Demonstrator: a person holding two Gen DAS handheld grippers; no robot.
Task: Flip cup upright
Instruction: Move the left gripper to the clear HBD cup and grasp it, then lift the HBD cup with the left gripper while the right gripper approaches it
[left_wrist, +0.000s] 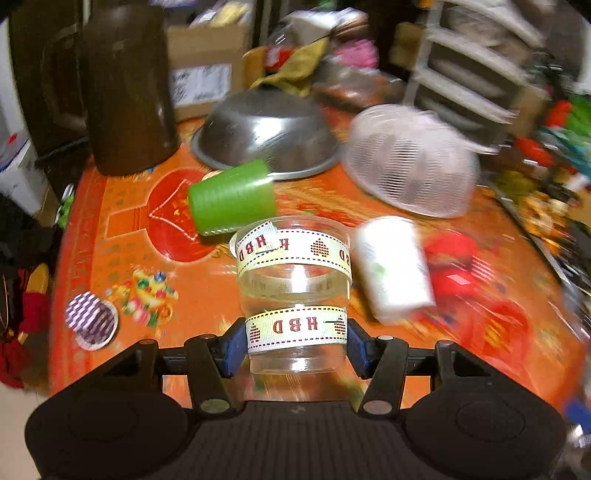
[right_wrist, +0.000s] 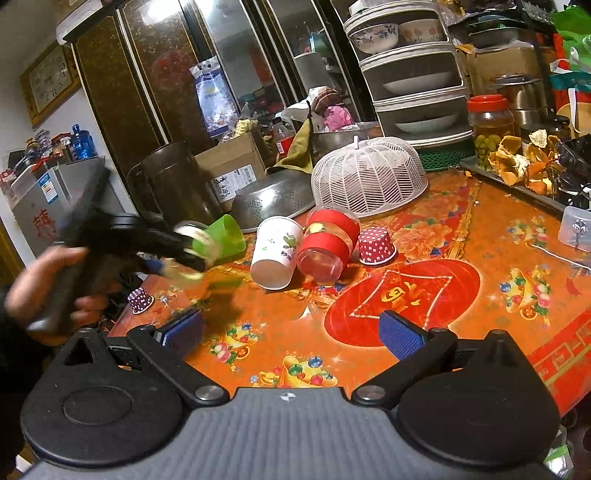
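The left tool (left_wrist: 297, 345) clamps a clear ribbon-wrapped cup (left_wrist: 293, 291), mouth up, above the orange bench (left_wrist: 122, 258). The right tool (right_wrist: 291, 332) hangs open, holding nothing, over the bench.

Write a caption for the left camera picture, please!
Left tongs clamp a clear ribboned cup above the orange table.
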